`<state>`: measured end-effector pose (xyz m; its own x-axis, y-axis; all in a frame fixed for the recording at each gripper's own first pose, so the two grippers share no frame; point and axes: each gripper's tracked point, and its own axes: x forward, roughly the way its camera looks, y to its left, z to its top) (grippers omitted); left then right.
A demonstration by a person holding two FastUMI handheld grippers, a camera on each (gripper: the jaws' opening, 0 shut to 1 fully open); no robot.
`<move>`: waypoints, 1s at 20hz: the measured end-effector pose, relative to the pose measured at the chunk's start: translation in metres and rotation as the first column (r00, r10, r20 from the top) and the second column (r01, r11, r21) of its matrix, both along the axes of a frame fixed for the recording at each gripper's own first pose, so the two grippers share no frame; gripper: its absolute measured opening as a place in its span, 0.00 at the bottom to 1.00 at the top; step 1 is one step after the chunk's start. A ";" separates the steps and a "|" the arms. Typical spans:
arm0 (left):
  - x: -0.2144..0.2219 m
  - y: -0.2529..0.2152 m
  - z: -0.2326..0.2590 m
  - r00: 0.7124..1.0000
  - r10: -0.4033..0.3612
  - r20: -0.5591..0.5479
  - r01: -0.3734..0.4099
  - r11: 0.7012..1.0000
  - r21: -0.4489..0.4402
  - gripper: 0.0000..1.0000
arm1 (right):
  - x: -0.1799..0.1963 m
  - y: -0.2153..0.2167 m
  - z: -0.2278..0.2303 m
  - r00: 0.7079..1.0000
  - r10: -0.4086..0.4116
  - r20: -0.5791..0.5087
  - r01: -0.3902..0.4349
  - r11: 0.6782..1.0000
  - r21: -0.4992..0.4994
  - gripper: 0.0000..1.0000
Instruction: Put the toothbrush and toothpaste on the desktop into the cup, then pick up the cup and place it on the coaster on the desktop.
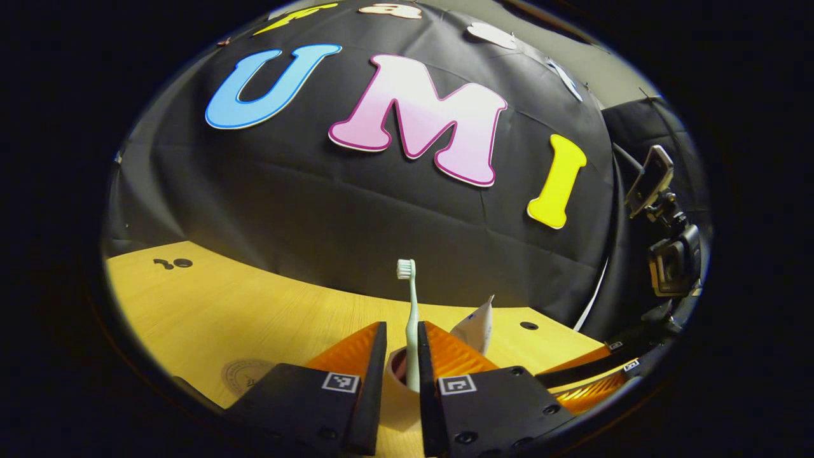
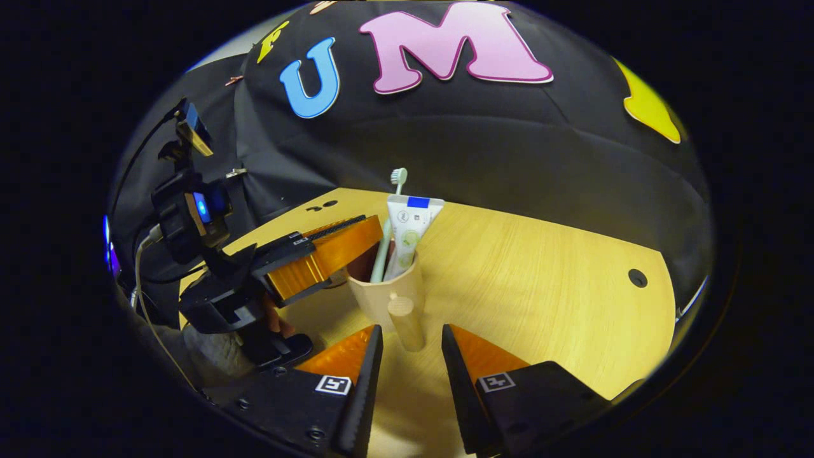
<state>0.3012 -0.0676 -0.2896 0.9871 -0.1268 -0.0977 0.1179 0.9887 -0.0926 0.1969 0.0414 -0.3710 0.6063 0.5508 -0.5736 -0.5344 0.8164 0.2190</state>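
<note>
Two items in the cup: the pale green toothbrush (image 2: 383, 245) and the white toothpaste tube (image 2: 407, 234) both stand in the beige plastic cup with a stub handle (image 2: 386, 298) on the yellow wood-grain worktop (image 2: 540, 273).
Toothbrush axis: near upright, bristle head up, leaning slightly away in the right gripper view; in the left gripper view its shaft (image 1: 413, 318) rises straight up between the tool's fingers.
Toothpaste axis: upright, flat crimped end up, cap end down inside the cup; in the left gripper view the tube (image 1: 477, 327) leans to the right.
Cup handle: points toward the right tool (image 2: 412, 348).
Left tool (image 1: 402, 356): fingers a narrow gap apart around the toothbrush shaft; contact cannot be made out.
Right tool: jaws spread, empty, the handle's tip between its fingertips.
Hidden: the cup (image 1: 395, 381) is mostly covered by the left tool's orange fingers; the round coaster (image 1: 245, 375) is partly cut off behind the tool body.
</note>
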 end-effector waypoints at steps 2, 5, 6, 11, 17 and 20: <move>-0.021 0.012 0.005 1.000 0.011 -0.025 -0.010 1.000 0.028 0.37 | 0.001 0.006 0.004 1.000 0.024 -0.018 -0.024 1.000 -0.007 0.57; -0.063 0.031 0.007 0.996 0.032 -0.083 -0.027 0.998 0.060 0.55 | 0.007 0.011 0.003 0.997 0.058 -0.045 -0.060 0.996 -0.061 0.62; -0.079 0.038 0.008 0.994 0.040 -0.106 -0.033 0.997 0.069 0.58 | 0.009 0.013 0.000 0.996 0.069 -0.055 -0.073 0.994 -0.087 0.63; -0.156 0.062 0.002 0.974 0.067 -0.217 -0.037 0.989 0.140 0.71 | 0.013 0.017 -0.027 0.984 0.115 -0.140 -0.139 0.973 -0.183 0.64; -0.204 0.062 -0.002 0.959 0.075 -0.272 -0.056 0.995 0.077 0.75 | 0.020 0.034 -0.038 0.962 0.193 -0.192 -0.241 0.933 -0.267 0.55; -0.210 0.068 -0.003 0.958 0.093 -0.270 -0.078 0.995 0.065 0.79 | 0.031 0.039 -0.043 0.959 0.194 -0.209 -0.251 0.923 -0.293 0.62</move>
<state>0.0911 0.0004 -0.2924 0.9290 -0.0302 -0.3689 0.0100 0.9983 -0.0566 0.2274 0.0801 -0.4143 0.3653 0.4344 -0.8233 -0.6872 0.7224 0.0763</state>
